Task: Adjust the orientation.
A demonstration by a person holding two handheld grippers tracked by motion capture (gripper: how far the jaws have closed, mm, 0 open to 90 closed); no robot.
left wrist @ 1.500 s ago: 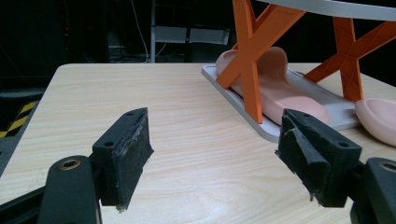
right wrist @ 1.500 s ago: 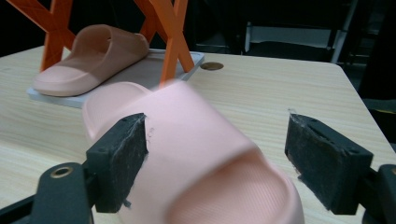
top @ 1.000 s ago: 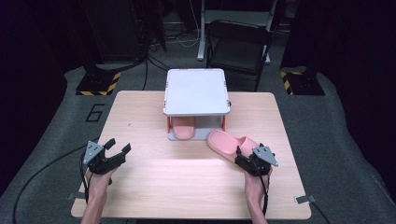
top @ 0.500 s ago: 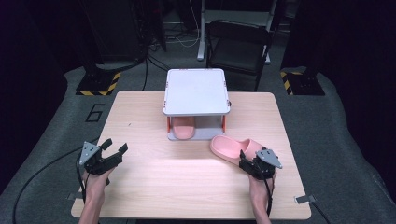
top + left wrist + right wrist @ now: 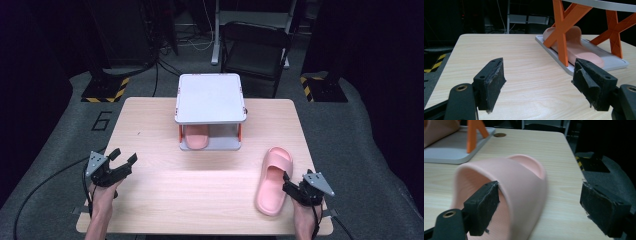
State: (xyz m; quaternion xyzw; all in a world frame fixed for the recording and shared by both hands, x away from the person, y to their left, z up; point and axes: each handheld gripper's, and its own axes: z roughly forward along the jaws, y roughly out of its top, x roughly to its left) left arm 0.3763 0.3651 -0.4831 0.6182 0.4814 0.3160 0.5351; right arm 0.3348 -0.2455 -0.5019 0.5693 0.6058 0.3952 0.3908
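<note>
Slipper point(image 5: 272, 181) dragged from beside rack point(image 5: 210, 98) to surface's near right corner, right gripper point(image 5: 293, 190) open astride its strap, left gripper point(image 5: 120, 164) open, empty; pairing undone.

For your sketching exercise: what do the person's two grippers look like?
Both the left gripper and the right gripper are black, each with two blocky jaws faced with worn dark foam pads. A grey three-cornered plate sits on top of each, and a black cable trails from each. No sleeves show.
</note>
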